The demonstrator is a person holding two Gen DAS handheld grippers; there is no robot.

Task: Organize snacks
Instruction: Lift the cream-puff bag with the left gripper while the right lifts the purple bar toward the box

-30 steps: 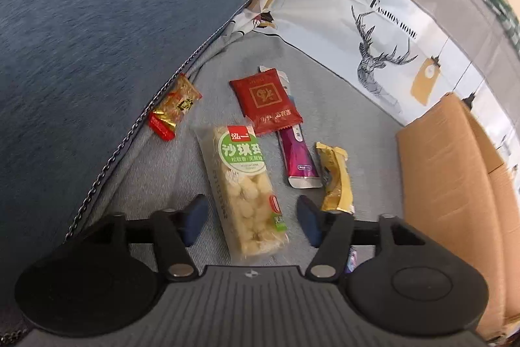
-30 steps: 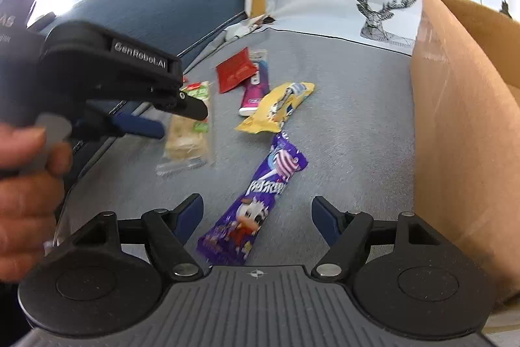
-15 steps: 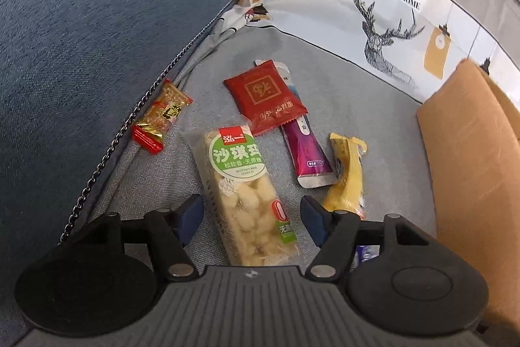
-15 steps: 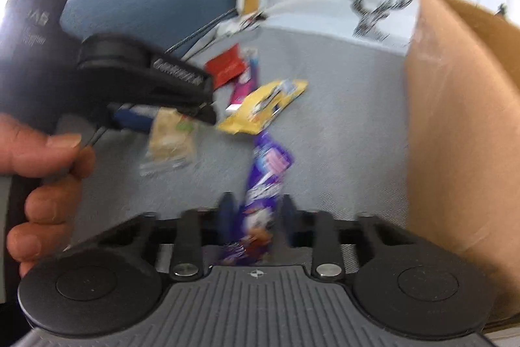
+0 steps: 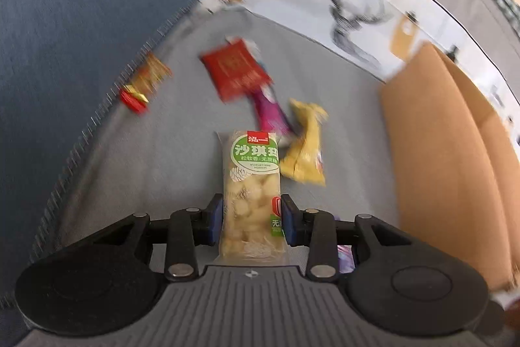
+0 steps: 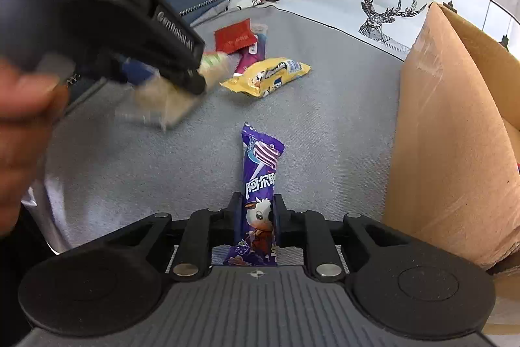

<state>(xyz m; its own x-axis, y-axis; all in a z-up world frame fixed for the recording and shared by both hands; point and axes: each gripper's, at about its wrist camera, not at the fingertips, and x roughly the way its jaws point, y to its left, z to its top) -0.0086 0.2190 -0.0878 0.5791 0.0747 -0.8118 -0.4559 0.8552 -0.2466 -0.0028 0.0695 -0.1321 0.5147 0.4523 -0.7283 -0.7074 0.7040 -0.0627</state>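
My left gripper (image 5: pixel 252 220) is shut on a clear snack bar pack with a green label (image 5: pixel 252 184) and holds it above the grey sofa seat (image 5: pixel 156 158). The right wrist view shows the left gripper (image 6: pixel 152 47) with the pack, blurred. My right gripper (image 6: pixel 254 220) is shut on a purple candy pack (image 6: pixel 258 184) that sticks forward from the jaws. A cardboard box (image 6: pixel 448 132) stands to the right, and shows in the left wrist view (image 5: pixel 448 165).
On the seat lie a red packet (image 5: pixel 235 70), a magenta stick pack (image 5: pixel 269 114), a yellow snack bag (image 5: pixel 305 148) and a small red-orange candy (image 5: pixel 144 82). A deer-print cloth (image 6: pixel 383 2) covers the back. A blue cushion (image 5: pixel 81 5) is at left.
Both grippers went from open to shut: the left closed on the green-label snack bar and lifted it, the right closed on the purple candy pack and raised it.
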